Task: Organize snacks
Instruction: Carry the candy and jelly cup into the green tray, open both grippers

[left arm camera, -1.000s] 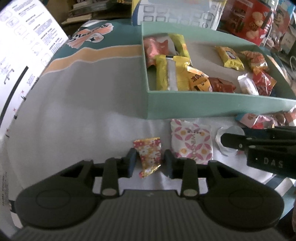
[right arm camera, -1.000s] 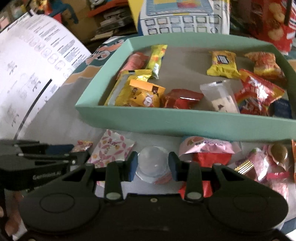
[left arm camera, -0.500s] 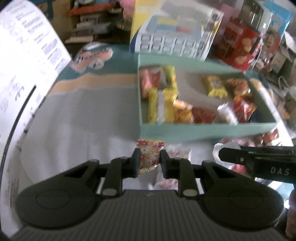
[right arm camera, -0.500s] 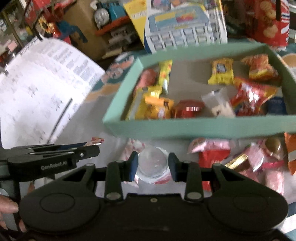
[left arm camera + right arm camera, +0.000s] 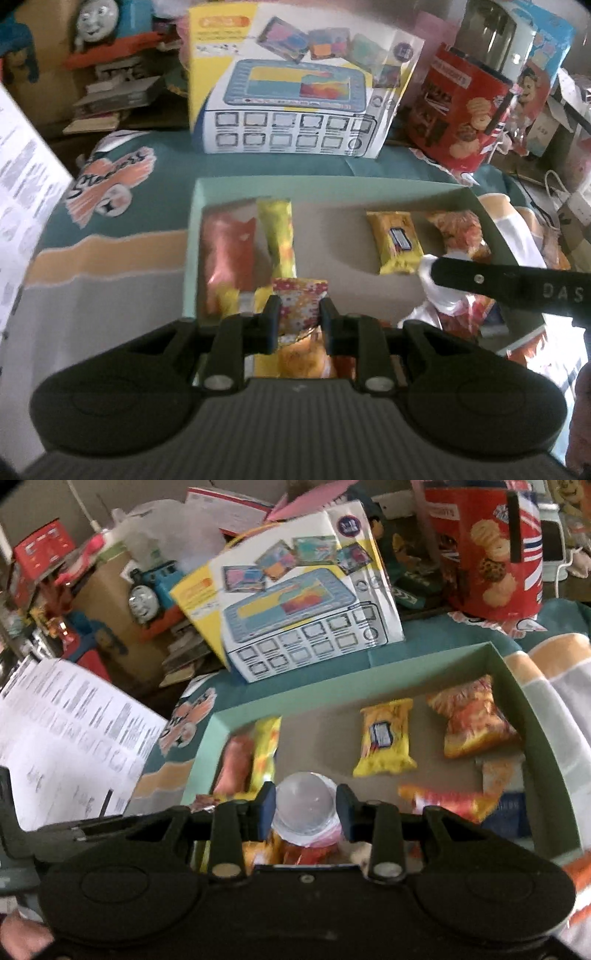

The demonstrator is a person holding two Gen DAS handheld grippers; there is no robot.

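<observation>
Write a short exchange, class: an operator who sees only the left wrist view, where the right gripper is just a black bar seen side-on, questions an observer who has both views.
Operator: My left gripper grips a red-and-yellow floral snack packet. What does the right gripper hold?
Observer: The right gripper is shut on a clear round plastic jelly cup.
Operator: What does that gripper hide from me in the pale green cardboard box?
Observer: A dark blue packet lies in the box's near right corner, to the right of the cup.
</observation>
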